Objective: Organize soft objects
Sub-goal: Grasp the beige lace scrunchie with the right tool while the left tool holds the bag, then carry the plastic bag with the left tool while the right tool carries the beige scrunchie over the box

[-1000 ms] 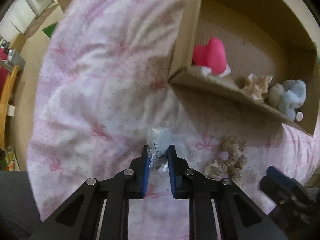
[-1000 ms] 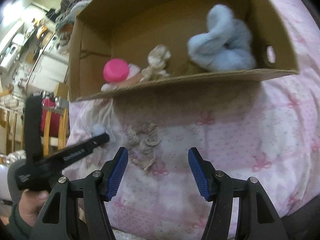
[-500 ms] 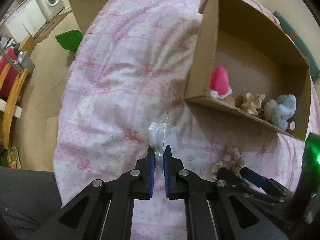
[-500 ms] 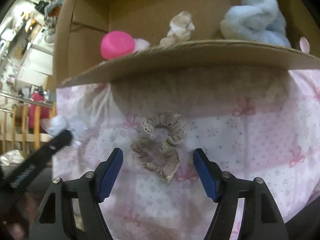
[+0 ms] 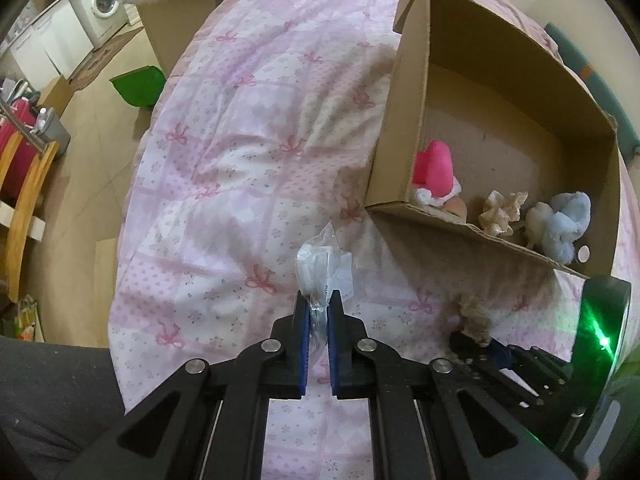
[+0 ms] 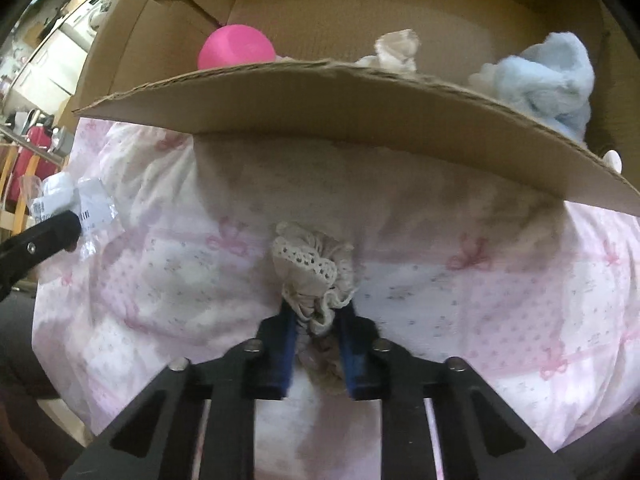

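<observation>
My left gripper [image 5: 318,312] is shut on a clear plastic bag with a white soft item [image 5: 320,268] and holds it above the pink quilt; the bag also shows in the right wrist view [image 6: 68,196]. My right gripper [image 6: 318,320] is shut on a beige lace scrunchie [image 6: 312,268], which also shows in the left wrist view [image 5: 474,314], just in front of the cardboard box [image 6: 320,104]. The box [image 5: 404,128] holds a pink soft toy [image 5: 434,168], a cream scrunchie [image 5: 502,210] and a light blue plush [image 5: 560,226].
The pink bow-patterned quilt [image 5: 240,168] covers the bed. The box's near wall [image 6: 440,132] stands between my right gripper and the box's inside. To the left are floor, a green bin [image 5: 138,88], a wooden rack [image 5: 24,184] and a washing machine [image 5: 102,4].
My right gripper moved in and shut on the scrunchie. My left gripper shut on the plastic bag and lifted it up and back from the quilt.
</observation>
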Motion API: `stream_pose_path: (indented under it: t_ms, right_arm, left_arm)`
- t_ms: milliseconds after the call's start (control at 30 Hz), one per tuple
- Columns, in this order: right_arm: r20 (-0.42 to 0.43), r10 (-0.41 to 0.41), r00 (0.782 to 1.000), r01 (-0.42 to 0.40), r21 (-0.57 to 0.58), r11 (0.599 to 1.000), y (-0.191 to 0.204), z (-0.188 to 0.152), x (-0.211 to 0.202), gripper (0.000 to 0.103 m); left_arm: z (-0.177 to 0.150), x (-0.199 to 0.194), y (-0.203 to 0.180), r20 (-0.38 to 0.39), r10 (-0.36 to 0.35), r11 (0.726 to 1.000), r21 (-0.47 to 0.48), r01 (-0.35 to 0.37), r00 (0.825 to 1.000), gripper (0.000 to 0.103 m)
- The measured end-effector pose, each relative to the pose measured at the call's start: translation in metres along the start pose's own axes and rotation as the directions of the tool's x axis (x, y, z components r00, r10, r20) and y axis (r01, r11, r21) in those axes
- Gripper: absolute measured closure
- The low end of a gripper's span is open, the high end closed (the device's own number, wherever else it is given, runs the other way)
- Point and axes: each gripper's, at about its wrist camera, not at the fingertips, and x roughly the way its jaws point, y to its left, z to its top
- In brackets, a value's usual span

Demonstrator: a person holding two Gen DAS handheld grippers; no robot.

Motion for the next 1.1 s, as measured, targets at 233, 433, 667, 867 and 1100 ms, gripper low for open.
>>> stream_pose_path:
  t_ms: [233, 433, 667, 867, 1100]
  right_arm:
    - [0.012, 0.011, 1.000, -0.011, 0.033, 0.999, -0.029, -0.009, -0.019, 0.088]
    - [0.056, 0.069, 0.996, -0.074, 0.096, 0.993, -0.054, -0.016, -0.046, 0.088]
    - [0.144, 0.137, 0.980, -0.149, 0.078, 0.986, -0.066, -0.023, -0.084, 0.088]
    - [0.233, 0.182, 0.955, -0.195, 0.035, 0.980, -0.077, -0.031, -0.124, 0.088]
    - [0.325, 0.205, 0.923, -0.224, 0.021, 0.974, -0.088, -0.022, -0.161, 0.088]
  left_arm:
    - [-0.003, 0.002, -0.001, -0.004, 0.007, 1.000, 0.014, -0.007, 1.000, 0.096]
    - [-0.006, 0.001, -0.008, 0.010, 0.017, 0.999, 0.041, -0.018, 1.000, 0.096]
    - [-0.009, -0.004, -0.010, 0.031, 0.029, 0.998, 0.055, -0.030, 0.999, 0.096]
    - [-0.009, -0.031, -0.012, 0.085, -0.006, 0.998, 0.056, 0.002, 0.996, 0.096]
    - [0.005, -0.072, -0.022, 0.179, -0.053, 0.997, 0.065, 0.041, 0.982, 0.096]
